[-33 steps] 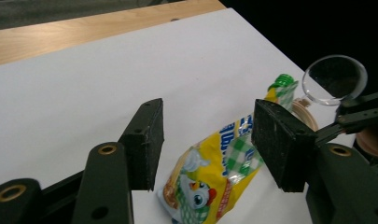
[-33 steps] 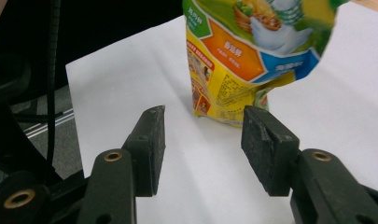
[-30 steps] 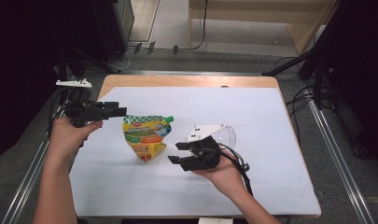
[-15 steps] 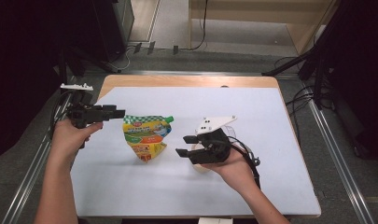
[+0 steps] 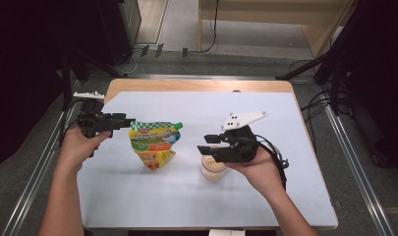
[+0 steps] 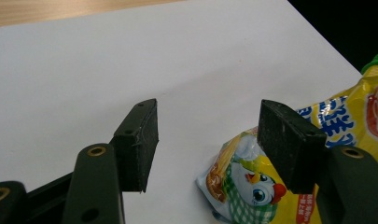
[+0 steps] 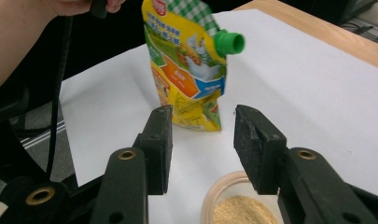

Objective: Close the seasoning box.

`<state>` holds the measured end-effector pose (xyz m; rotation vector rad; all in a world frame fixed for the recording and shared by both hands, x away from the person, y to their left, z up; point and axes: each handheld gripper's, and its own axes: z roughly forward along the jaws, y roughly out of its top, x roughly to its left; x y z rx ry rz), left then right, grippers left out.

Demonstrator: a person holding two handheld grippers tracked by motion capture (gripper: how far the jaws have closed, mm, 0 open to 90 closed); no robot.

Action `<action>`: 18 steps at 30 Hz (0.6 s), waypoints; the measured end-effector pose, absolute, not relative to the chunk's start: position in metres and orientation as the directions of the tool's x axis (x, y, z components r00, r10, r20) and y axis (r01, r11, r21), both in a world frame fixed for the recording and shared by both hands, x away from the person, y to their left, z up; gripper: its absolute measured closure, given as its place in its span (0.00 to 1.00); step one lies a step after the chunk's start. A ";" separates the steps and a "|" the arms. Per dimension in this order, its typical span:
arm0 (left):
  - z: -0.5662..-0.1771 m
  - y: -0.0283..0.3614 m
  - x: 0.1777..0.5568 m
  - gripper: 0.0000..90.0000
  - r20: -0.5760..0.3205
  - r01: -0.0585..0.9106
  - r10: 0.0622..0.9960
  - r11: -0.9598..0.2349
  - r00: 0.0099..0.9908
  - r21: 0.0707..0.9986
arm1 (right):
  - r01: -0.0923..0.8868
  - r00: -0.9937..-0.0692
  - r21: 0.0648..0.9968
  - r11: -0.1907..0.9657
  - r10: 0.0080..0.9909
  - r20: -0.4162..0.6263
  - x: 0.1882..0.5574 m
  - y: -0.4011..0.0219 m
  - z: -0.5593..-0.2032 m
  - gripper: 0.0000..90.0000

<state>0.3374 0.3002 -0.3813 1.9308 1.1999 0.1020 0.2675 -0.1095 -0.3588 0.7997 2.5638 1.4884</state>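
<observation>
Nearest the person, the right gripper (image 5: 210,142) hangs over a small clear cup (image 5: 213,169) of tan granules, which stands on the white table cover (image 5: 285,147) at roughly 5 o'clock from the table's middle. Its jaws have just been closing and now stand at a moderate gap with nothing between them; the cup's rim (image 7: 224,184) lies just below the pads. Next outward, at about 9 o'clock of the cup, lies the spouted pouch (image 5: 155,143), a yellow printed pack resting flat, its green cap (image 7: 229,43) at the far corner. The pouch appears to be a soft, flexible film pack, likely slippery and prone to sagging; take hold at the stiff spout neck or along a sealed edge, not across the belly. The cup looks light and thin-walled and could spill if tipped; grip it low on the wall with mild force. Farther left, at 9 o'clock of the pouch, the left gripper (image 5: 122,120) hovers just beside the pouch's top edge, jaws well apart and empty, one pad (image 6: 289,142) over the pouch's corner (image 6: 242,182).
</observation>
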 end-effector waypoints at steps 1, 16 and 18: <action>-0.383 0.300 0.338 0.44 -0.339 0.705 0.773 -0.189 0.536 0.684 | 0.403 -0.859 0.827 0.393 0.474 0.193 0.268 -0.112 -0.358 0.67; -0.387 0.298 0.339 0.41 -0.348 0.716 0.773 -0.188 0.530 0.673 | 0.431 -0.806 0.842 0.325 0.557 0.198 0.281 -0.154 -0.348 0.89; -0.388 0.298 0.339 0.40 -0.346 0.718 0.775 -0.190 0.528 0.669 | 0.445 -0.792 0.838 0.317 0.575 0.203 0.283 -0.159 -0.349 0.93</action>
